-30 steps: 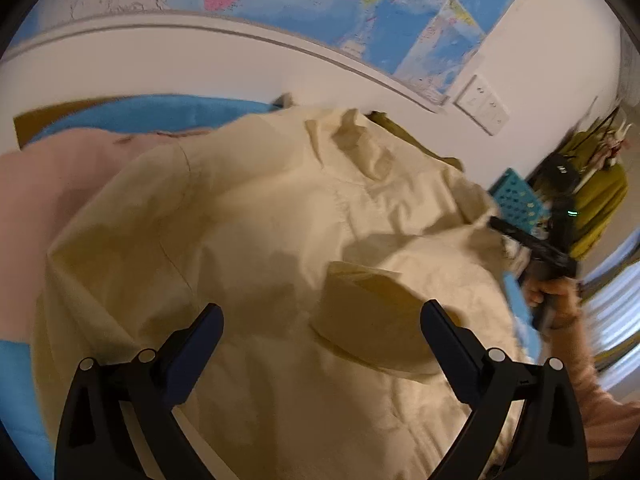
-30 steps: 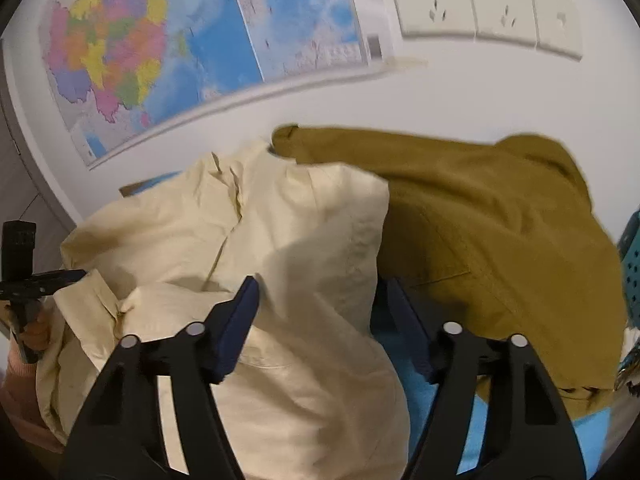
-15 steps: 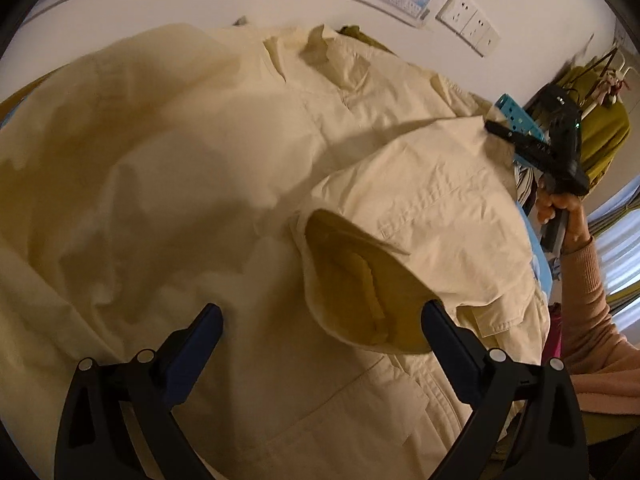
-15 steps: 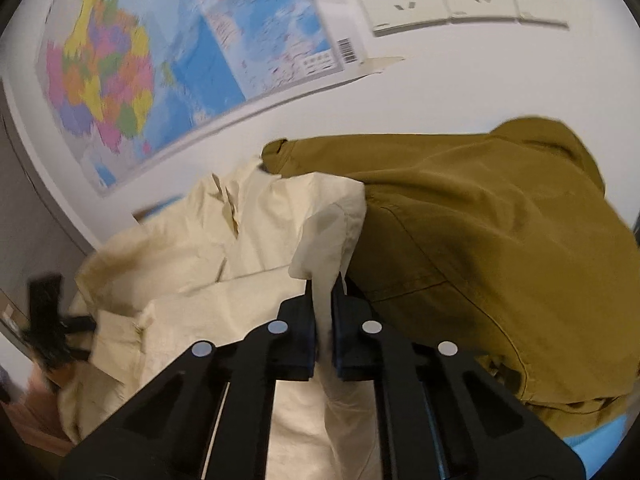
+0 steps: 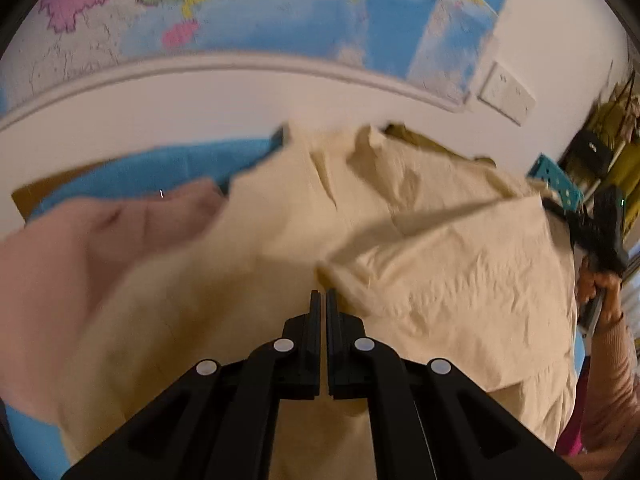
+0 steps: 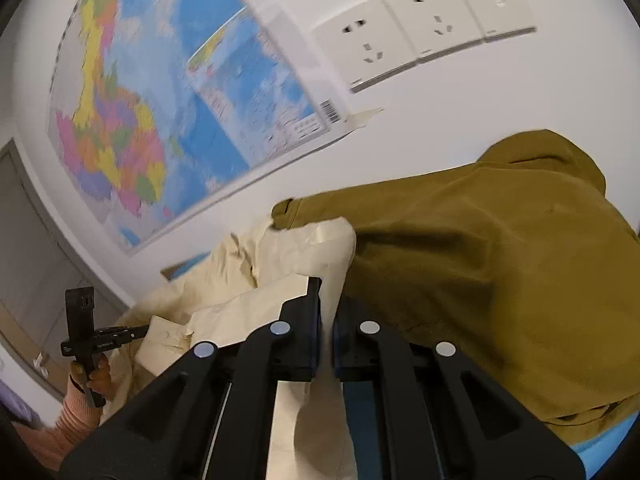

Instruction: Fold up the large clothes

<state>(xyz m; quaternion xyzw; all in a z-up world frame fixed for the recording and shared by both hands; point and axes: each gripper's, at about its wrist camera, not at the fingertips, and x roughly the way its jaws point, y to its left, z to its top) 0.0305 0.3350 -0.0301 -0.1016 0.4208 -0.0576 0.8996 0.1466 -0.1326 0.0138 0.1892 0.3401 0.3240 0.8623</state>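
We see a cream shirt (image 5: 440, 264), a wide sheet of thin, wrinkled woven cotton, spread over most of the left wrist view, from nine o'clock across to three o'clock, its collar (image 5: 368, 148) standing in soft peaks at twelve o'clock against the white wall. At the centre a folded edge of it rises in a ridge toward our left gripper (image 5: 320, 300), whose black plastic jaws are pressed together on that edge, though motion blur keeps us from seeing the cloth inside the pads. At nine o'clock lies a soft pink garment (image 5: 80, 264), blurred and rounded, and beyond it at ten o'clock a flat bright blue sheet (image 5: 168, 168). Above, from ten to one o'clock, hangs a glossy paper map (image 5: 280, 12). In the right wrist view an olive-brown garment (image 6: 500, 272), heavier and smoother, heaps in a dome at three o'clock, just beside the cream shirt (image 6: 224, 292) at eight o'clock. Our right gripper (image 6: 327, 312) pinches a narrow upright fold of the cream cloth between its flat pads at six o'clock. Three square white sockets (image 6: 424, 28) sit at one o'clock on the wall.
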